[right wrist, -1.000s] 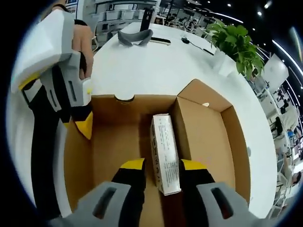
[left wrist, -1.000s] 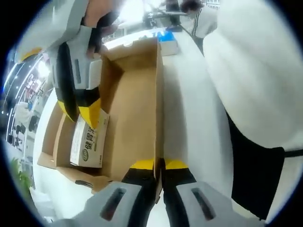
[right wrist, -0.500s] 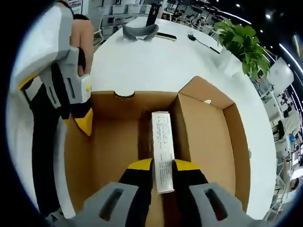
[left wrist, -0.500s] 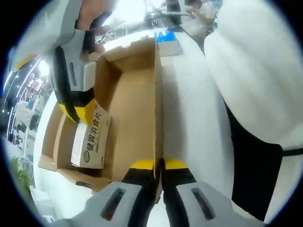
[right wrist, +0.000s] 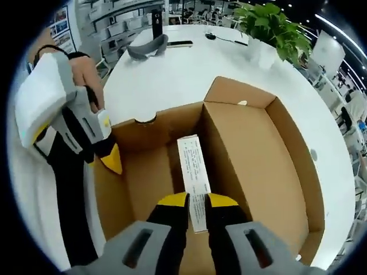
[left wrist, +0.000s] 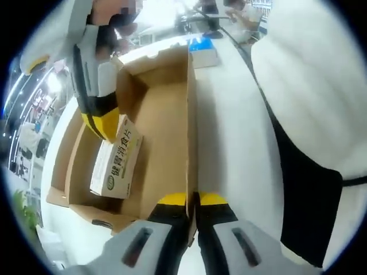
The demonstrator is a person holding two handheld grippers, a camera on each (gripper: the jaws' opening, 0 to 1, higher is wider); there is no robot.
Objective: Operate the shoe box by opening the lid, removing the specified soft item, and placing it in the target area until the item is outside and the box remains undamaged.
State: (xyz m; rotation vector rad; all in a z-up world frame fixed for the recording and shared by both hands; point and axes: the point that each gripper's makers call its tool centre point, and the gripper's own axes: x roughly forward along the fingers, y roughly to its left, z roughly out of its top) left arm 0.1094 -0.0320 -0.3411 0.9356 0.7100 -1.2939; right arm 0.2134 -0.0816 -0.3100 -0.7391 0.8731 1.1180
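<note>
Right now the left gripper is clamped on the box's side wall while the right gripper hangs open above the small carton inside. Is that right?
Not quite. The left gripper is shut on the box's side wall, but the right gripper is not open above the small carton: the right gripper view shows its jaws closed on the carton's near end, gripping it inside the box.

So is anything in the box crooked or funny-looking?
Yes: the small white packet sits tilted, one end raised off the cardboard box's floor, pinched in the right claw. The left claw clamps the box's side wall. Nothing looks torn.
</note>
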